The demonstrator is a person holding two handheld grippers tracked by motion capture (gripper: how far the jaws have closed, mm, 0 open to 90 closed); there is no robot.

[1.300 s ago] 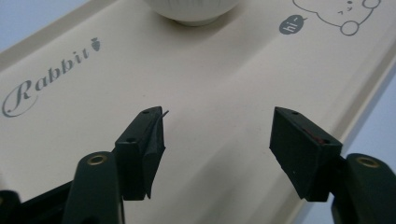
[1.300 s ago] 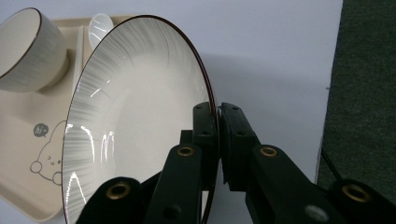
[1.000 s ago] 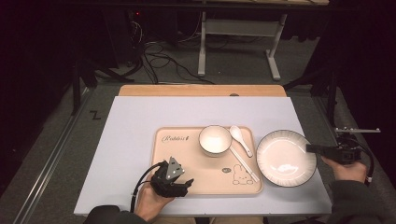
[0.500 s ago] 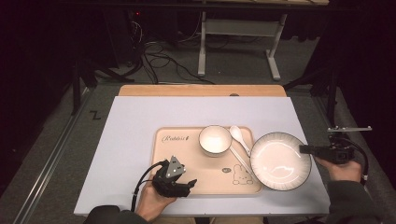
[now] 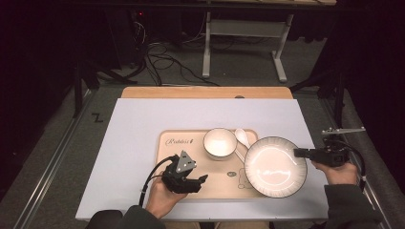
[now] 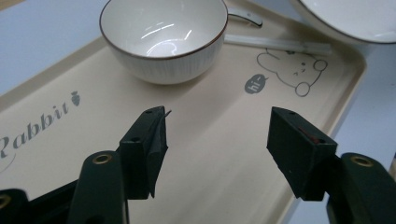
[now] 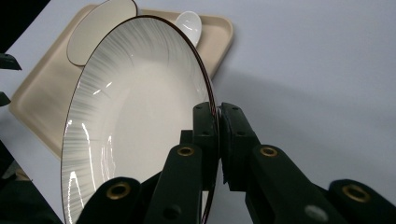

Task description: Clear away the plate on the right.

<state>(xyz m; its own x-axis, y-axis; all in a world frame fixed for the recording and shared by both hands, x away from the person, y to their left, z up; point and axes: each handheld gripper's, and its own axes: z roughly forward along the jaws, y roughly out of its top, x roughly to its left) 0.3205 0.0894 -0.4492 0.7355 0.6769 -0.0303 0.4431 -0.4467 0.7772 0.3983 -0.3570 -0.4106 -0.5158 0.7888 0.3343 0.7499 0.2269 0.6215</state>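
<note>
While the right claw (image 5: 298, 152) clamps the right-hand rim of a round white ceramic plate with a thin dark edge and grey radial lines (image 5: 274, 167), the high view shows that plate lying with its left part over the right end of a beige plastic tray printed with "Rabbit" and a cartoon bunny (image 5: 177, 145) and its right part over the pale lavender sheet covering the bench (image 5: 138, 129). A small white ceramic bowl (image 5: 220, 142) and a white ceramic spoon (image 5: 241, 138) sit on the tray, the spoon's long axis running from its bowl end at the far side toward the plate. The left claw (image 5: 203, 179) hovers over the tray's near edge, pointing right. Beyond the bench lie a dark floor, loose cables and a grey metal stand.

From the left gripper view, the left claw (image 6: 217, 135) stands released over bare tray (image 6: 210, 177), nothing between its jaws, which have just been closing slightly; the bowl (image 6: 163, 39) stands ahead.

From the right gripper view, the right claw (image 7: 218, 114) is clenched on the plate (image 7: 140, 107), seen tilted, its face turned left.
</note>
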